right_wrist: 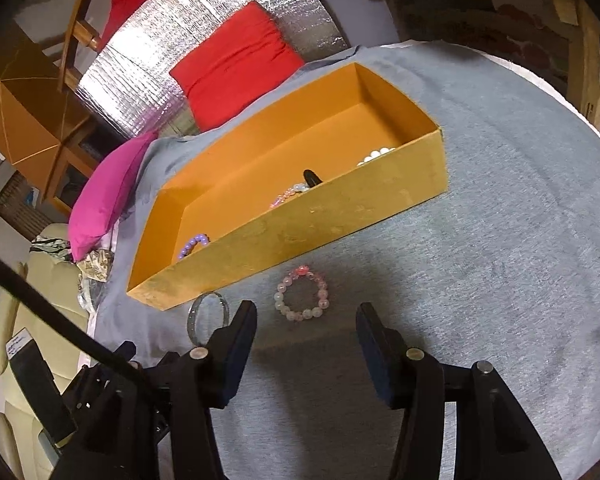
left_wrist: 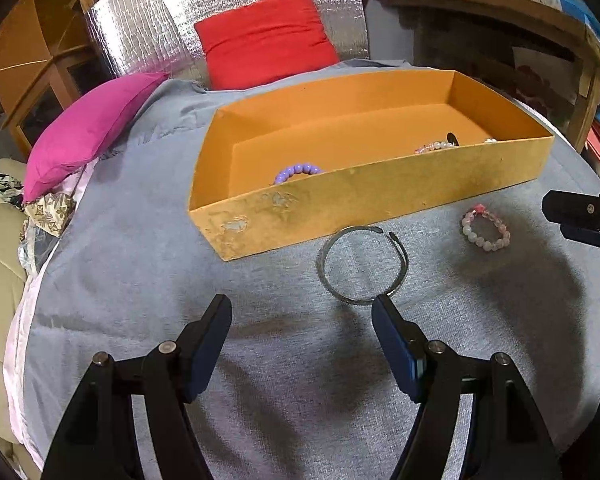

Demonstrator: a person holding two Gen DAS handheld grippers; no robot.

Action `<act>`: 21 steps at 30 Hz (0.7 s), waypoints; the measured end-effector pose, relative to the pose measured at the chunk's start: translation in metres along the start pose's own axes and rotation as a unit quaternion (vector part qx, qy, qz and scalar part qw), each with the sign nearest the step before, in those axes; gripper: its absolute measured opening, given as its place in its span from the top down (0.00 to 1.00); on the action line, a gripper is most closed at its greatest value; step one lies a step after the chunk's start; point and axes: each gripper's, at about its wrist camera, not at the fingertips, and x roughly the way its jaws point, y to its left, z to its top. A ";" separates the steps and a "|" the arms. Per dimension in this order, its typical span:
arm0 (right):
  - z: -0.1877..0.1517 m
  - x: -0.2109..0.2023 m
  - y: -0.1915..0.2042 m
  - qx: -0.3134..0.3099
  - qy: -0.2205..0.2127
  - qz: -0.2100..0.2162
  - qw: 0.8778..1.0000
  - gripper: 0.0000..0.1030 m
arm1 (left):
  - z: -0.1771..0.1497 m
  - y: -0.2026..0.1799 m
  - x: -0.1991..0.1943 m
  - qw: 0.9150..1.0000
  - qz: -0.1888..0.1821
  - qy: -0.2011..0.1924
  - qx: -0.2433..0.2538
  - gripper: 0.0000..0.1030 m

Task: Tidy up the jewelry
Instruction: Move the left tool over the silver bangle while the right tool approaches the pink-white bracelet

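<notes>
Left wrist view: the left gripper (left_wrist: 302, 314) stood with its fingers (left_wrist: 212, 340) spread wide and holding nothing. A thin metal bangle (left_wrist: 362, 264) lay flat on the grey cloth (left_wrist: 140, 280), just ahead of the fingers and to their right; its near rim lay right at the tip of the right-side finger, though contact could not be confirmed. The gap in the bangle faced away, toward the orange box (left_wrist: 372, 196). A pink bead bracelet (left_wrist: 486, 228) lay further right, near a dark part of the other tool at the picture's edge. Inside the box, a purple bead bracelet (left_wrist: 298, 172) and a pale bead bracelet (left_wrist: 436, 147) showed only partly above the near wall.

Right wrist view: the right gripper (right_wrist: 306, 320) likewise had its fingers wide apart and empty. The pink bead bracelet sat straight ahead, centred between the fingertips and just beyond them, short of the box wall. The bangle was half hidden behind the left-side finger.

Assessment: each tool was nearer its own item; the right one was better aligned. A dark object in the box could not be identified.
</notes>
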 end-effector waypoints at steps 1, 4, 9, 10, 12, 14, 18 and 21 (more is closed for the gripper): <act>0.001 0.001 0.000 -0.001 0.000 -0.002 1.000 0.46 | 0.000 0.000 0.001 1.000 -0.001 0.002 0.000 0.29; 0.002 0.004 -0.001 -0.004 0.008 -0.009 1.000 0.46 | 0.002 0.000 0.005 1.000 -0.002 0.009 -0.001 0.29; 0.007 0.011 -0.002 -0.012 0.019 -0.015 1.000 0.46 | 0.002 0.003 0.009 1.000 -0.005 0.016 -0.006 0.29; 0.007 0.012 -0.002 -0.014 0.020 -0.016 1.000 0.46 | 0.003 0.004 0.010 1.000 -0.006 0.018 -0.009 0.29; 0.009 0.015 -0.002 -0.014 0.023 -0.015 1.000 0.46 | 0.003 0.004 0.011 1.000 -0.008 0.021 -0.010 0.29; 0.011 0.017 -0.003 -0.011 0.026 -0.016 0.999 0.46 | 0.003 0.004 0.013 1.000 -0.009 0.024 -0.010 0.29; 0.011 0.020 -0.005 -0.007 0.030 -0.018 0.999 0.46 | 0.005 0.005 0.014 1.000 -0.011 0.027 -0.012 0.29; 0.011 0.023 -0.005 -0.006 0.034 -0.017 0.999 0.46 | 0.005 0.005 0.015 0.999 -0.012 0.029 -0.013 0.29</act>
